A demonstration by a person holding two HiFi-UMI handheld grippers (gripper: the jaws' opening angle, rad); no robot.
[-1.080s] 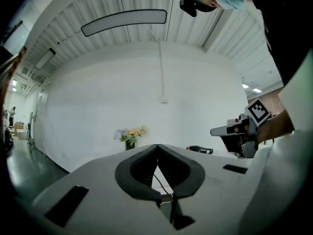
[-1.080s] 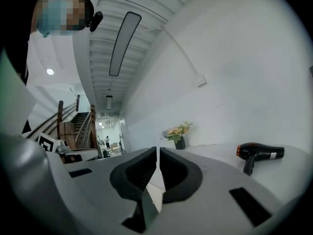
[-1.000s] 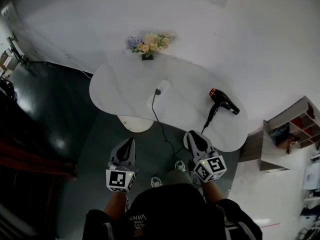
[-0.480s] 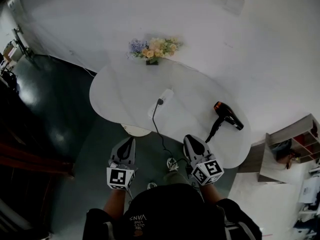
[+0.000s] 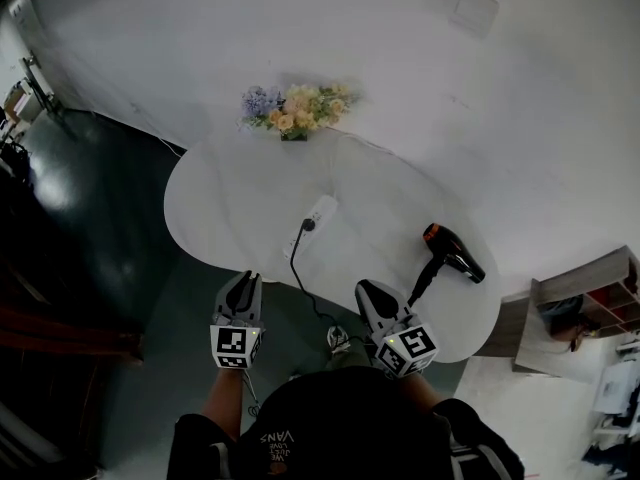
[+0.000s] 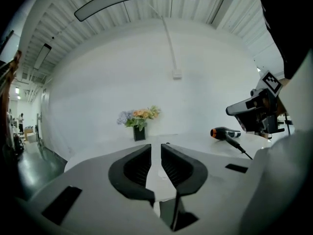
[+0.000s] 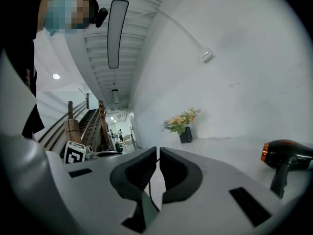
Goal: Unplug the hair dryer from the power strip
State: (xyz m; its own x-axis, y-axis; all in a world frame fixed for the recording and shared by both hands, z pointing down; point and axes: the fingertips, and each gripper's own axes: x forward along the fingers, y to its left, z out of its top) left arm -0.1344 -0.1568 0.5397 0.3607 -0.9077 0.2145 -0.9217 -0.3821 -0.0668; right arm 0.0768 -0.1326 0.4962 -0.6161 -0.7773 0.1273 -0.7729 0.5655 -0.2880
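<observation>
A white power strip (image 5: 314, 216) lies mid-table with a black plug (image 5: 308, 225) in it. The plug's cord (image 5: 299, 271) runs off the near table edge. The black hair dryer (image 5: 452, 251) with an orange ring lies at the right, also seen in the gripper views (image 6: 225, 132) (image 7: 286, 155). My left gripper (image 5: 243, 286) hovers at the near table edge, its jaws (image 6: 156, 148) opening a narrow gap with nothing between them. My right gripper (image 5: 366, 292) is at the near edge beside the dryer's cord, shut and empty (image 7: 158, 153).
A vase of flowers (image 5: 293, 108) stands at the far side of the white oval table (image 5: 210, 198). A white wall rises behind it. Dark floor lies to the left, and a shelf unit (image 5: 580, 303) stands at the right.
Both grippers have moved forward and down toward the table's near edge. The left jaws have parted slightly.
</observation>
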